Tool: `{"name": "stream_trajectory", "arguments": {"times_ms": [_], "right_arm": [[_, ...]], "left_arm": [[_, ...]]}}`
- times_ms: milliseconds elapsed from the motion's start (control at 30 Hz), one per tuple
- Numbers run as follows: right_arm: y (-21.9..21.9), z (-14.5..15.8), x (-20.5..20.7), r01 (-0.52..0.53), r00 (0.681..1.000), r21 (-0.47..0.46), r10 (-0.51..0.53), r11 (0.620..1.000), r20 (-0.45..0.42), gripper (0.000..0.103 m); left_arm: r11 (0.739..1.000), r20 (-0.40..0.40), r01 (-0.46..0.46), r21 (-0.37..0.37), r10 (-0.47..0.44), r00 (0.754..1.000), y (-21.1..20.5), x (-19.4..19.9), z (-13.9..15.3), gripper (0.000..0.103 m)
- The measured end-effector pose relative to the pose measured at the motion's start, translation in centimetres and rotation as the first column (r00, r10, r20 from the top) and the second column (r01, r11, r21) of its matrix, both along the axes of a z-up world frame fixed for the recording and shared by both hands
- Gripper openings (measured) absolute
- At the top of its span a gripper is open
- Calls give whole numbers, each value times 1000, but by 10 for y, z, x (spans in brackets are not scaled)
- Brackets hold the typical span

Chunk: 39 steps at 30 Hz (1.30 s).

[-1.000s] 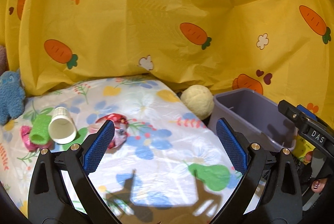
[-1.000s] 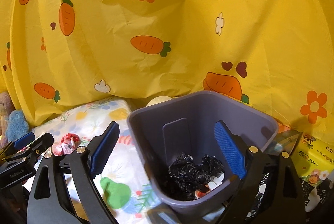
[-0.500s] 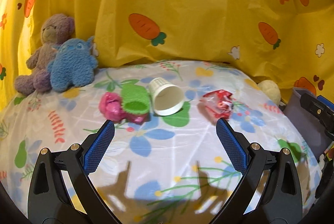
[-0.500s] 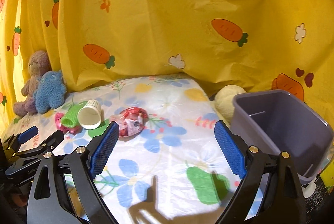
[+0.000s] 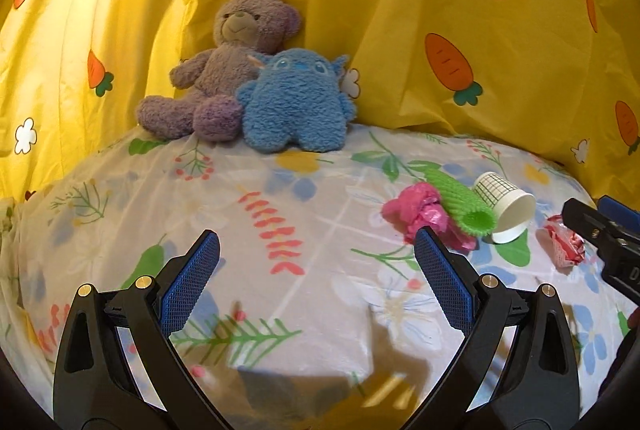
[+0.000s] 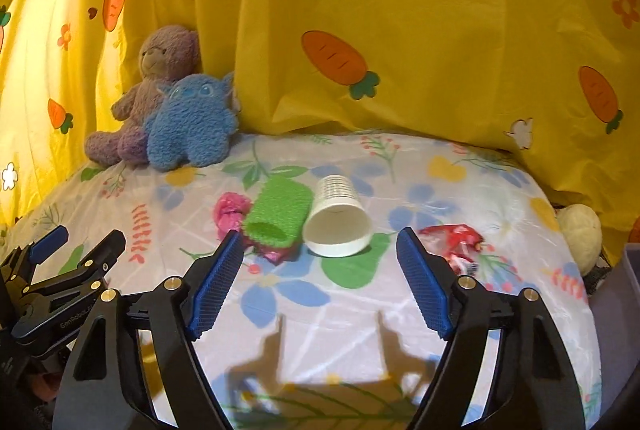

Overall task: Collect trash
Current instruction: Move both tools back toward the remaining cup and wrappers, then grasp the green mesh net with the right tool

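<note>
Two empty tools closing in on the trash on the bed

Right tool (image 6: pixel 320 262), jaws just narrowing around nothing, and wide left tool (image 5: pixel 316 266) are hovering; one paper cup (image 6: pixel 338 220), one green sleeve (image 6: pixel 280 213), one pink wad (image 6: pixel 230 211) are touching mid-bed, one red wrapper (image 6: pixel 454 242) toward the right edge; a grab risks rolling the cup. Two plush toys (image 6: pixel 188 121) are sitting at the far-left corner.

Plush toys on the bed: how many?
2. Purple fuzzy teddy bear sits against the yellow curtain; blue fuzzy monster plush leans in front of it. None else visible.
</note>
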State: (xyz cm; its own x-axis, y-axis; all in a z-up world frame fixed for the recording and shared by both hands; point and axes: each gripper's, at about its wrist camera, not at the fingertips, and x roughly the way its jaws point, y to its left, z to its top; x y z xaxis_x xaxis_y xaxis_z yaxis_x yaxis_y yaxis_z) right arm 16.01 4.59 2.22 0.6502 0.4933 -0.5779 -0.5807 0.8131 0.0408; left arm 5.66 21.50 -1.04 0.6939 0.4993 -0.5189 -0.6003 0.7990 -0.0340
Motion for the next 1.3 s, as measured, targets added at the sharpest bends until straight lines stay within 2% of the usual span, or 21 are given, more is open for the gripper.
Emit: {"name": "stream_trajectory", "arguments": {"times_ms": [67,167,300,467,633,700,800,1000,1300], "right_arm": [[23,-10,5,-26,1000,-55,27,998,8,68],[46,-28,14,-52,999,-121,52,991,-9,56],[64,-37,24,-66,998,-144,66,987,-8,55],[78,-49,37,-72,997,-165,66,984,-43,53],[85,-59,46,-73,996,-188,61,980,-67,36],[84,-62,47,-74,995,-192,61,979,-72,23],[83,-62,46,-78,996,-198,67,977,-61,12],[78,-54,32,-105,994,-174,99,979,-41,10],[45,-22,1,-93,995,-78,94,993,12,10]], "left_arm": [[1000,2,-13,-9,13,1000,8,-5,-1,96],[1000,3,-24,-20,24,1000,15,-10,-3,96],[999,2,-35,-29,35,999,21,-13,-5,96],[999,-7,0,-35,0,1000,19,-7,-9,96],[999,-16,21,-45,-22,1000,18,-1,-15,96],[999,-18,26,-48,-27,999,17,1,-17,96],[998,-22,33,-52,-34,999,16,3,-18,96],[998,-13,33,-54,-33,999,12,0,-16,96],[997,-7,64,-35,-64,998,-4,-1,-6,96]]}}
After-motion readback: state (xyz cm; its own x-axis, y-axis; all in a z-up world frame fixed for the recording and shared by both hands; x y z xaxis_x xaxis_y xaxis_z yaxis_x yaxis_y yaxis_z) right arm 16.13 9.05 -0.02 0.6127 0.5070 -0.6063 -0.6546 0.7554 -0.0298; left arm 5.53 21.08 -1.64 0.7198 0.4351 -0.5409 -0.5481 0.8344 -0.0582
